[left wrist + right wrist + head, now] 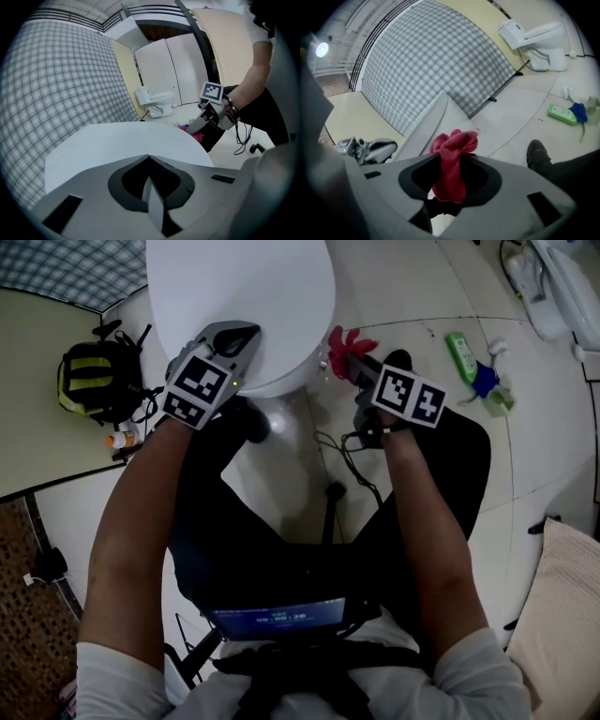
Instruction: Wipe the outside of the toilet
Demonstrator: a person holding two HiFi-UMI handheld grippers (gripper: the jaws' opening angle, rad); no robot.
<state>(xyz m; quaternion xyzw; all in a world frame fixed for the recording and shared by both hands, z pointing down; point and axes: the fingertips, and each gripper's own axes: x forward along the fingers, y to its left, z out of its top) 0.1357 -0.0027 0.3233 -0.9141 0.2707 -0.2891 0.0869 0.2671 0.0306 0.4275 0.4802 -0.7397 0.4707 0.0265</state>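
Toilet (246,285), white with its lid down, stands at my twelve o'clock on the tiled floor (412,296). Nearest me, at six o'clock, a small screen (277,618) on my chest glows blue; I cannot read its figures. Both my forearms reach forward, and each cube shows only black-and-white square markers, no words. My left hand-held gripper (236,337) is clenched on nothing, jaws together, angled down over the lid's near edge at eleven o'clock. My right hand-held gripper (359,369) grasps a bunched red cloth (347,346) at one o'clock, just beside the bowl's right side. A black and yellow bag (94,376) lies at ten o'clock, its contents unseen. A green bottle (459,354) lies on the floor at two o'clock, label illegible. Farther off stands a second toilet (534,37).
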